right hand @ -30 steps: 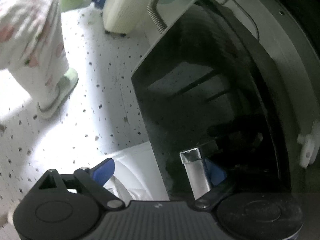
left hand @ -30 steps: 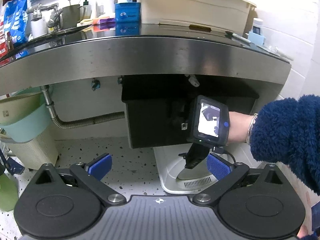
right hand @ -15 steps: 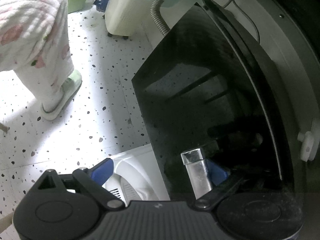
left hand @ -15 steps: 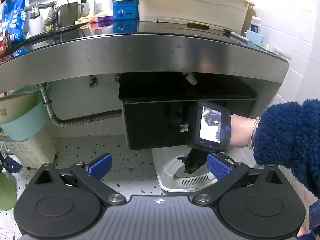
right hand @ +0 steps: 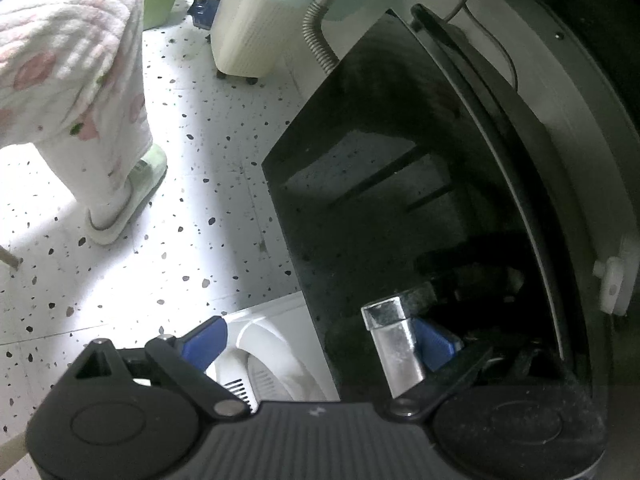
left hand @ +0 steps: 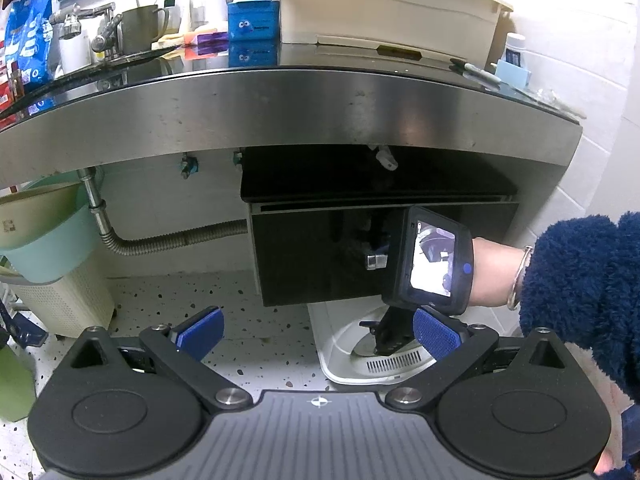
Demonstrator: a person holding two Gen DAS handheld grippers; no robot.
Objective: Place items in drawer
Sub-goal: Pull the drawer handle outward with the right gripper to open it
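A black drawer hangs under the steel counter, pulled out a little, with a pale slit along its top edge. Its small square metal handle sticks out of the glossy front. My right gripper is open, and its right blue pad sits hooked behind the handle. In the left wrist view the right gripper's screen unit, held by a hand in a fuzzy navy sleeve, covers the handle's right side. My left gripper hangs open with nothing between its pads, back from the drawer.
A white appliance stands on the speckled floor below the drawer. A corrugated hose and cream basket are at left. The counter carries a blue box, a cream bin and a marker. A person's leg stands nearby.
The drawer front has slid out toward me with the right gripper hooked on its handle, and a pale slit now shows along its top. The left gripper stays open.
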